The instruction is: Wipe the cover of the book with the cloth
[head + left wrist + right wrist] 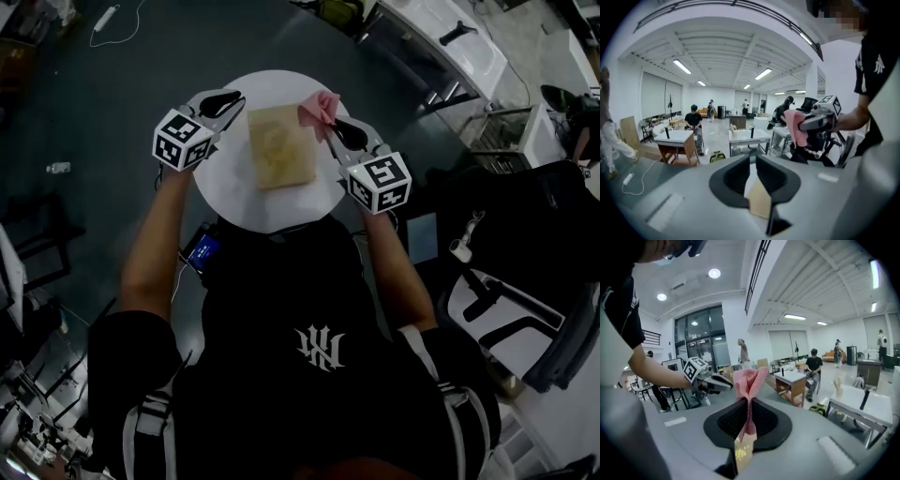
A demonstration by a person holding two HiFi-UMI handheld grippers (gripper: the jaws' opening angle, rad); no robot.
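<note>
We've got the tan book (279, 145) lying flat on the round white counter (225, 187), cover print too faint to read. The left gripper (232, 101) has its fingers clenched on the book's far left corner. At the far right corner the right gripper (330, 125) has its fingers pinching the pink cloth (319, 108), which bunches above them. The clear markings are black-and-white squares on each gripper's cube and a white emblem (322, 348) on the black shirt.
</note>
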